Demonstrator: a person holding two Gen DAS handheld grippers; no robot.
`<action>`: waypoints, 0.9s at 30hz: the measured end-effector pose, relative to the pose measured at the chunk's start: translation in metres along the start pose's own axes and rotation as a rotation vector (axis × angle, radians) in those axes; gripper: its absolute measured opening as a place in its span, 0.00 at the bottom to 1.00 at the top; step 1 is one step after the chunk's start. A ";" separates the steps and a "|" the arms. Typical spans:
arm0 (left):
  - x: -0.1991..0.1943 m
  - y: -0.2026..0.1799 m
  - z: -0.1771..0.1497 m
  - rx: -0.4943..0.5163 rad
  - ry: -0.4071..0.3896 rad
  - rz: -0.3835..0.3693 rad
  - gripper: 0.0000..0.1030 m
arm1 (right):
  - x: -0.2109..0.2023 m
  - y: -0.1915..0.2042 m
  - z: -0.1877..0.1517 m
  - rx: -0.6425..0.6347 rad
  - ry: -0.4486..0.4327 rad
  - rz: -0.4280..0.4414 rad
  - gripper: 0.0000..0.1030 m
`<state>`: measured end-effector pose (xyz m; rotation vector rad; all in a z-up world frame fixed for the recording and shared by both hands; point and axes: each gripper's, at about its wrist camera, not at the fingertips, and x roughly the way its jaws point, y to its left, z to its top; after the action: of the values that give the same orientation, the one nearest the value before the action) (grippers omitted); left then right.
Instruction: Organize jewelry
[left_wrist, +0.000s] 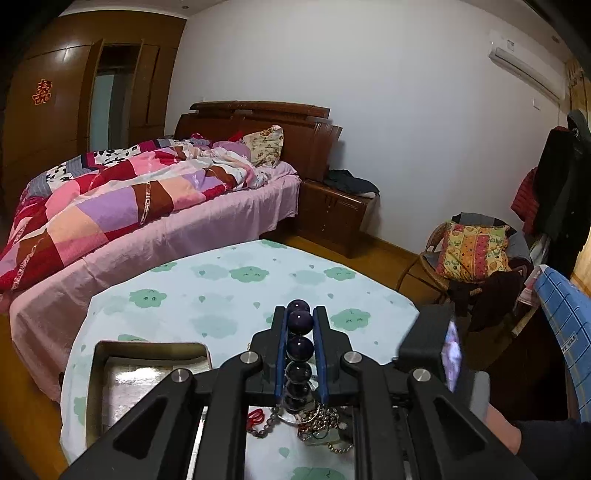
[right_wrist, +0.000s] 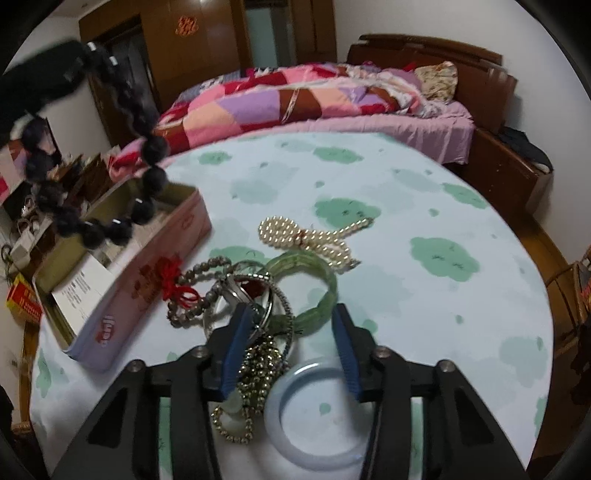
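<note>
- Left wrist view shows the left gripper (left_wrist: 300, 325) with its blue-padded fingers (left_wrist: 281, 343) pressed together on a strand of dark purple beads (left_wrist: 299, 349); the beads run in a line between the pads and hang below them.
- Right wrist view shows that same strand (right_wrist: 144, 177) dangling in a loop over the open tin box (right_wrist: 147, 258) at the left of the table — so the step in hand looks like dropping the necklace into the tin.
- To do it well, I would lower the strand until its bottom beads rest on the tin's floor before letting go, so the loop coils inside rather than draping over the rim.
- Papers or cards already lie in the tin; the beads should settle on top of them without trouble.
- Right gripper (right_wrist: 291, 347) hovers with its fingers apart above the remaining pile, holding nothing — a green bangle (right_wrist: 321, 291) and a pale blue bangle (right_wrist: 314, 413) lie nearest, with a silver bead bracelet (right_wrist: 201, 291) carrying a red knot (right_wrist: 171, 277), and a pearl necklace (right_wrist: 314, 236) farther back on the cloud-print tablecloth (right_wrist: 443, 295).
- The pile is tangled, so the next pick risks dragging neighbours; the pale blue bangle, lying mostly clear of the others, seems the cleanest choice.
</note>
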<state>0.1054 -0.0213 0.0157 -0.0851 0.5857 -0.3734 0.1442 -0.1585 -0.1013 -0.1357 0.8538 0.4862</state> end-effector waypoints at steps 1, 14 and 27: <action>-0.001 0.002 -0.001 -0.002 0.002 -0.001 0.12 | 0.004 0.000 0.001 0.001 0.008 0.009 0.41; 0.004 0.027 -0.010 -0.050 0.031 0.024 0.12 | -0.009 -0.005 0.003 0.058 -0.020 0.163 0.08; -0.009 0.059 -0.005 -0.071 0.007 0.082 0.12 | -0.052 0.021 0.037 -0.049 -0.149 0.126 0.09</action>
<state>0.1147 0.0373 0.0047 -0.1271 0.6071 -0.2735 0.1315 -0.1473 -0.0365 -0.0896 0.7071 0.6275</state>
